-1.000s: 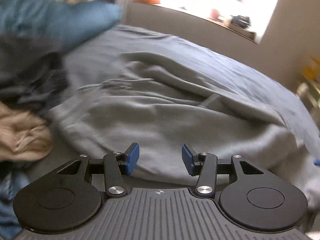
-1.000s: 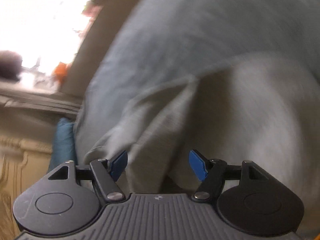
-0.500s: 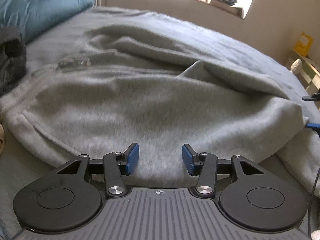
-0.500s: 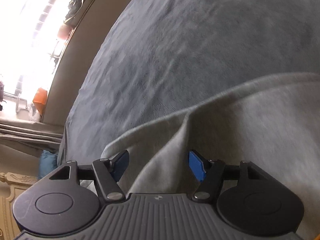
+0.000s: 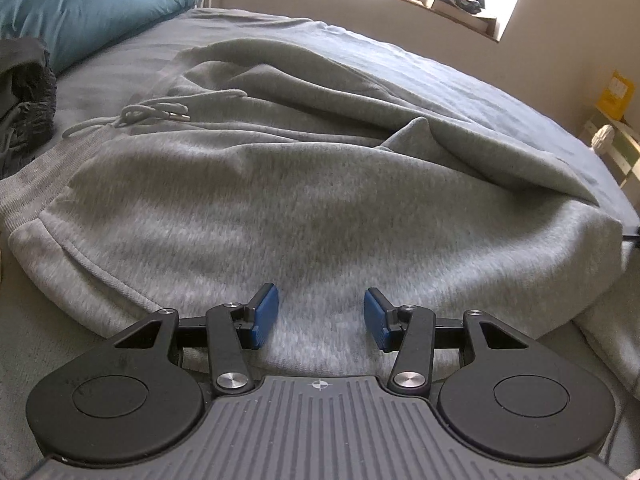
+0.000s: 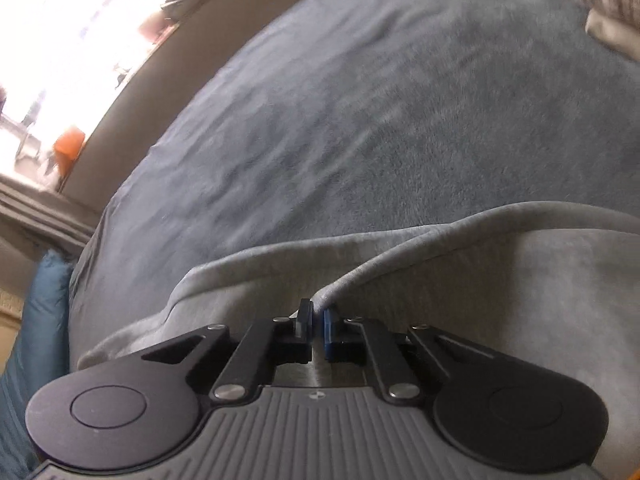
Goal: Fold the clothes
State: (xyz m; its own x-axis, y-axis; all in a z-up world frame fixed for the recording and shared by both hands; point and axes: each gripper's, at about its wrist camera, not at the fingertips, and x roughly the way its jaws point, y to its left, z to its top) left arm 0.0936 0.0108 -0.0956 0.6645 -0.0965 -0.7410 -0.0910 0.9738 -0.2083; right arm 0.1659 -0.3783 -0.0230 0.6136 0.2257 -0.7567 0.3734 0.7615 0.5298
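The right tool point(image 6: 317, 322) has its blue pads pinched together on a raised fold of the grey garment point(image 6: 500, 264), which spreads out to either side of it. Ahead of the tool lies the blue-grey bed point(image 6: 380, 120); a teal pillow point(image 6: 44, 312) sits off to its left.

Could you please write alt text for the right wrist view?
The right gripper is shut on a raised fold of a grey sweatshirt lying on a blue-grey bed cover. A bright window glares at upper left.
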